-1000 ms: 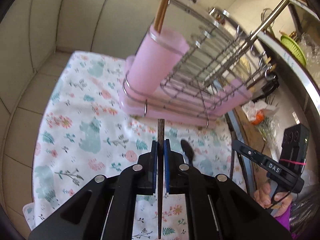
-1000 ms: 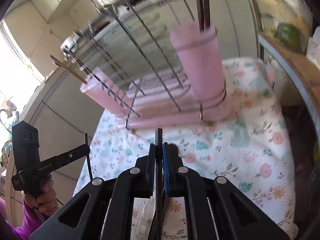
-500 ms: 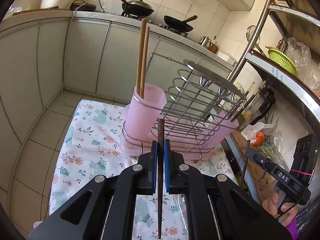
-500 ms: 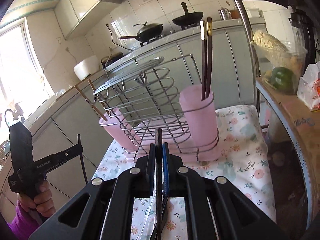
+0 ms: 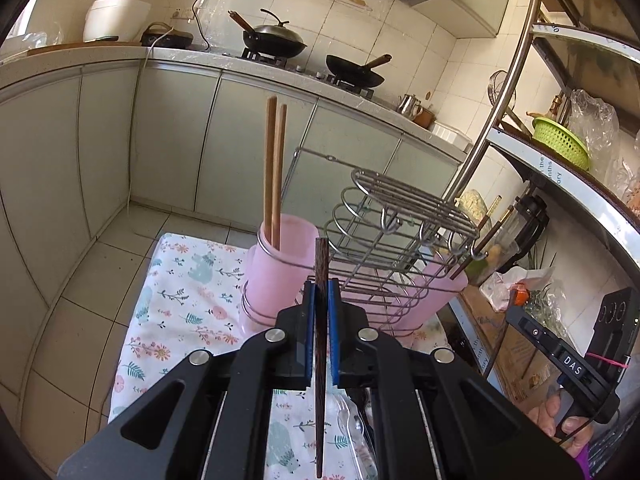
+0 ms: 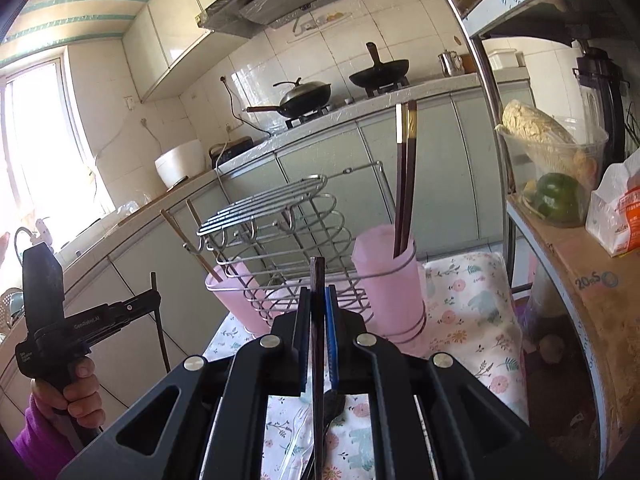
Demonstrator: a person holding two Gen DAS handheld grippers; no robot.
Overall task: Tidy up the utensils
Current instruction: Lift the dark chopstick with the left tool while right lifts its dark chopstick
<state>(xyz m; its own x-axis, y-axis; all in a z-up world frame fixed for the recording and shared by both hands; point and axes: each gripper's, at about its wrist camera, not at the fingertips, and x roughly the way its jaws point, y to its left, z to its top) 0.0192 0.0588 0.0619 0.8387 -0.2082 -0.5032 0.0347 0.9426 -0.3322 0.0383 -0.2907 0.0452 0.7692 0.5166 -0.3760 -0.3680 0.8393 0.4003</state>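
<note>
Two claws each clamp one dark wooden chopstick upright: left claw (image 5: 321, 292) on a grainy chopstick (image 5: 321, 264), right claw (image 6: 317, 300) on a smooth stick (image 6: 317, 280). Ahead, the wire rack (image 5: 400, 216) carries pink plastic cups (image 5: 276, 264); lower stick ends are cut off.
</note>
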